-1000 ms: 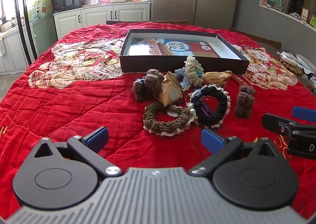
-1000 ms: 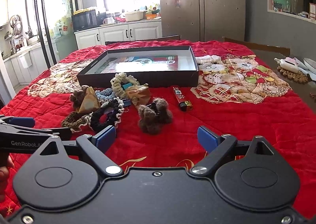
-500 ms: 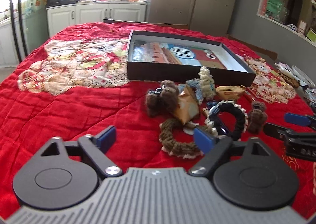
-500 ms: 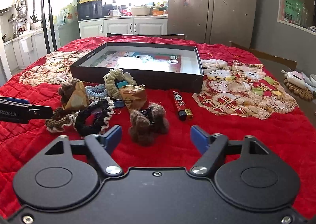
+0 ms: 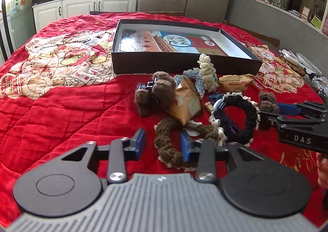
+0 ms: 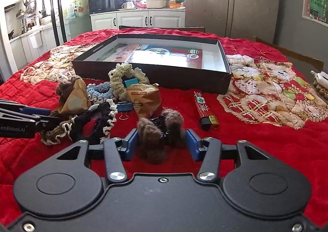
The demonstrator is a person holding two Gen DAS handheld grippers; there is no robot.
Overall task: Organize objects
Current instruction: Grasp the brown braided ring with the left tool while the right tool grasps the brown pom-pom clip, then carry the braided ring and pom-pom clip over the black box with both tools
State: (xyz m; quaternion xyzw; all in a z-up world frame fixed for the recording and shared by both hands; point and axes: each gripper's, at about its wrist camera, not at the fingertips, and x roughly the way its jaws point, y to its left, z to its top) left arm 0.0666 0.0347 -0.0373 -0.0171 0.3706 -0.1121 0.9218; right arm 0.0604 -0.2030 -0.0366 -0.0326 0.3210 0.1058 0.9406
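A pile of small things lies on the red quilt before a shallow black box (image 5: 184,62). My left gripper (image 5: 163,146) is open, its fingers on either side of the near part of a brown crocheted scrunchie (image 5: 170,144). A black scrunchie (image 5: 239,117), a tan packet (image 5: 184,103) and a brown fuzzy clip (image 5: 153,92) lie behind it. My right gripper (image 6: 162,146) is open around another brown fuzzy hair clip (image 6: 160,129), pads close to its sides. The box (image 6: 151,68) is beyond it.
A red lighter (image 6: 205,109) lies right of the pile. A gold snack packet (image 6: 143,96), a cream scrunchie (image 6: 121,80), a blue scrunchie (image 6: 98,90) and a paper clip (image 6: 123,117) are in the pile. Kitchen cabinets and a fridge stand beyond the table.
Both grippers have moved forward and lower into the pile. The left now straddles the brown scrunchie, the right the brown fuzzy clip. Both sets of fingers have narrowed.
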